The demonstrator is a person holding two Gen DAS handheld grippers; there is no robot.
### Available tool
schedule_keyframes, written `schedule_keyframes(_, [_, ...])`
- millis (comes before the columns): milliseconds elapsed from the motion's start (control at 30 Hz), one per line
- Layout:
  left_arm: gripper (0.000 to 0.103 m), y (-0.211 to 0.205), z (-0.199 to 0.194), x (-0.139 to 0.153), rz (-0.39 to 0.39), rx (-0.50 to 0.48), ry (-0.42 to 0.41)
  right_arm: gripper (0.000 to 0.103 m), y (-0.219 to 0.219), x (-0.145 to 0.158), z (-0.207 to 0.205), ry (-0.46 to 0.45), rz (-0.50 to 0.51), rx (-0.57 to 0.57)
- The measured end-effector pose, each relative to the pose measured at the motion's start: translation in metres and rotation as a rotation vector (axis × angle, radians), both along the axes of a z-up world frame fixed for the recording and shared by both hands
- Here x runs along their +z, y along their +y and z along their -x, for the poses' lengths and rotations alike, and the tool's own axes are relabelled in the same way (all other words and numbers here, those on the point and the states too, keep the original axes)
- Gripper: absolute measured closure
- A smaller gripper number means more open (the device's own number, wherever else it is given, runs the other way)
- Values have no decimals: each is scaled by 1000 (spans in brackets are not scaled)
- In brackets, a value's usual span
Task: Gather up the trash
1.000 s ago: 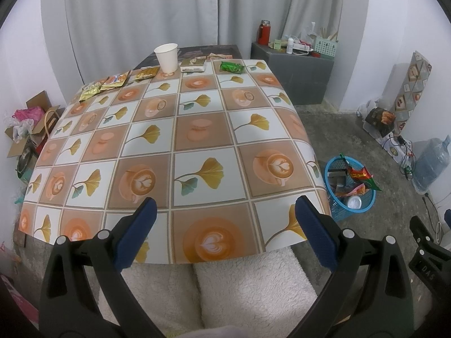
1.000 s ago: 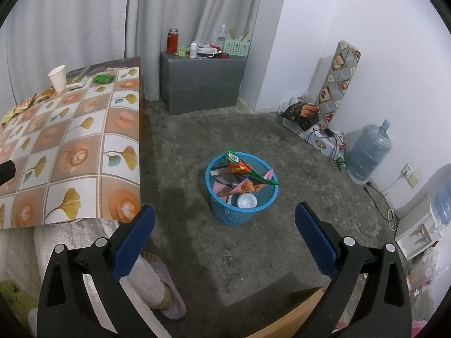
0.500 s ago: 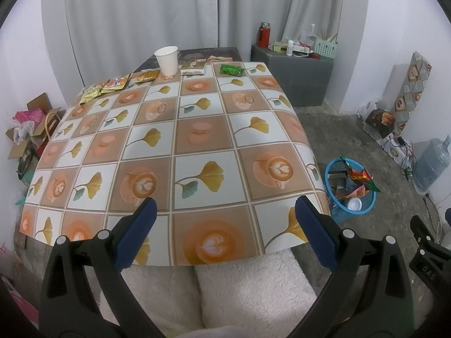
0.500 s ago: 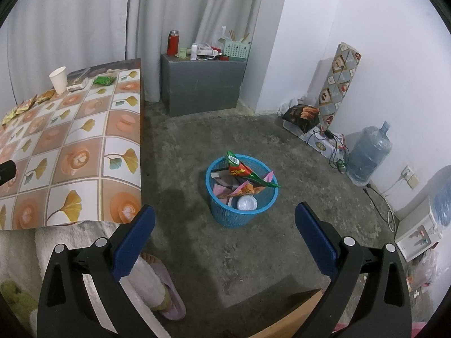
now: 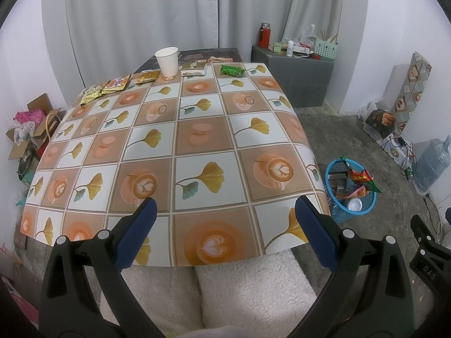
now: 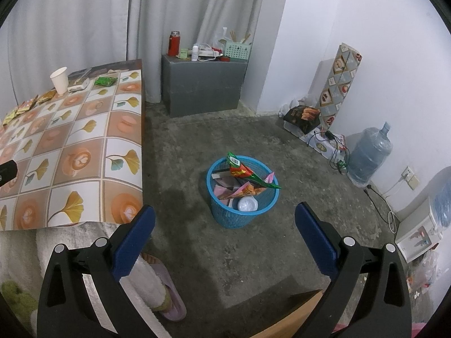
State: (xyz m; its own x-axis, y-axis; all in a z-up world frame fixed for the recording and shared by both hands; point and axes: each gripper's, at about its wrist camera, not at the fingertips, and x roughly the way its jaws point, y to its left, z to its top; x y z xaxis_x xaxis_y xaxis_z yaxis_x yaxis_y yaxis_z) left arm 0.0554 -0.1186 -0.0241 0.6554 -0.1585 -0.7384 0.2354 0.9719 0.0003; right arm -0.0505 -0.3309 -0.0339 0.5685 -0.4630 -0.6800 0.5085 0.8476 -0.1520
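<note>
Wrappers (image 5: 114, 86) beside the paper cup (image 5: 167, 61) read too small; basket (image 6: 225, 217) trash overlaps; left gripper (image 5: 225, 225) and right gripper (image 6: 225, 225) jaws spread, empty

The counter (image 5: 174, 140) is bare except at its far edge, where the cup (image 5: 167, 61) and wrappers (image 5: 112, 86) sit; the floor (image 6: 197, 146) around the basket (image 6: 241, 214) is open.

Patterned table (image 5: 174, 152), paper cup (image 5: 167, 61), snack wrappers (image 5: 112, 86) on far edge

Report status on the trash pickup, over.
Both hand-held grippers open, empty: left, right. Wrappers and paper cup at table's far edge. Blue basket part full. Path clear.
</note>
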Motion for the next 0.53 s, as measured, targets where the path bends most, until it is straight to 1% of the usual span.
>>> schedule_keyframes(533, [9, 1, -1, 1, -4, 4, -10, 7, 0, 1, -1, -1, -1, -1])
